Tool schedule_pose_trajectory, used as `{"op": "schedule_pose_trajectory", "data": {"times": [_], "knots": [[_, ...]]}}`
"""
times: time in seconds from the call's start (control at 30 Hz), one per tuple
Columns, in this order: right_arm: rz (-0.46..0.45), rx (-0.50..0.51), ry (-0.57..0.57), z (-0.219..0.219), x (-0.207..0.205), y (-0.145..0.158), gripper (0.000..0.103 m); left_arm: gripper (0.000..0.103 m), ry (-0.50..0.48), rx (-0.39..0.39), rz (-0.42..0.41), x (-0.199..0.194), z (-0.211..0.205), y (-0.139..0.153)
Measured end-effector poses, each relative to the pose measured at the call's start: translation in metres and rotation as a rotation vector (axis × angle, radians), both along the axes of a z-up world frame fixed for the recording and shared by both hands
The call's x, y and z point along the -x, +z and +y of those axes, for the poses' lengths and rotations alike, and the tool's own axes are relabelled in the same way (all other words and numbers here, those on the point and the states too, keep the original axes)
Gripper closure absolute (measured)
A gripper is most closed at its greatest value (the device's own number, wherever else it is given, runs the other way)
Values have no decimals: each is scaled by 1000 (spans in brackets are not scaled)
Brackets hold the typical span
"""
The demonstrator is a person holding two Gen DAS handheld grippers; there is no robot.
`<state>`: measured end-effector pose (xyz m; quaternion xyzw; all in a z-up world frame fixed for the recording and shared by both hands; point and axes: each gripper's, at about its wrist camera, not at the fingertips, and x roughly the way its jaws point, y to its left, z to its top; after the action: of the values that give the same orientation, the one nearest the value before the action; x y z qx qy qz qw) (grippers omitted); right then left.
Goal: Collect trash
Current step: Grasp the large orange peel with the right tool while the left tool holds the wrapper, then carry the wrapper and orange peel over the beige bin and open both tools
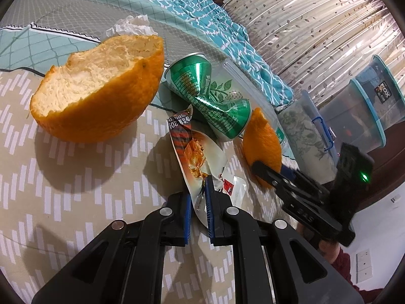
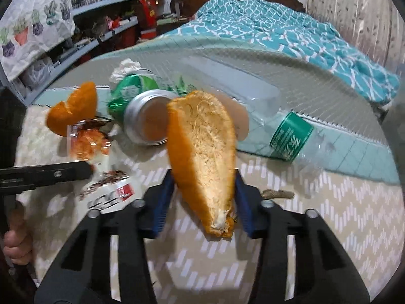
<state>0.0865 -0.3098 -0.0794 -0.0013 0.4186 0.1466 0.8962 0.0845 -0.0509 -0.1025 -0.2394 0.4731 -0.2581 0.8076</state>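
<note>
Trash lies on a patterned bed sheet [image 1: 63,177]. My left gripper [image 1: 198,197] is shut on a torn snack wrapper [image 1: 195,152], also seen in the right wrist view [image 2: 101,157]. My right gripper [image 2: 202,192] is shut on a piece of orange peel [image 2: 202,152], seen in the left wrist view [image 1: 263,147] with the right gripper [image 1: 268,172] on it. A large orange peel half [image 1: 96,86] lies at left, also seen in the right wrist view [image 2: 73,109]. A crushed green can [image 1: 212,96] and a clear plastic bottle [image 2: 253,106] lie behind.
A crumpled white tissue [image 1: 131,25] lies behind the large peel. A teal quilt [image 2: 291,33] covers the far bed. Plastic storage boxes [image 1: 359,109] stand at the right by a curtain [image 1: 316,25]. Shelves [image 2: 88,25] with clutter stand at the far left.
</note>
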Motion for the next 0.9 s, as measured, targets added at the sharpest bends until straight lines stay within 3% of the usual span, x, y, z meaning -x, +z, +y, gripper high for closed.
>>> {"op": "schedule_pose_trajectory", "data": {"times": [0.3, 0.6, 0.9], "knots": [[-7, -132, -17, -8, 50, 2, 64, 94, 1, 13, 5, 0, 2, -2], [8, -209, -55, -15, 51, -7, 63, 94, 0, 9, 4, 0, 3, -1], [12, -225, -60, -19, 49, -9, 62, 93, 0, -3, -3, 1, 2, -1]]}}
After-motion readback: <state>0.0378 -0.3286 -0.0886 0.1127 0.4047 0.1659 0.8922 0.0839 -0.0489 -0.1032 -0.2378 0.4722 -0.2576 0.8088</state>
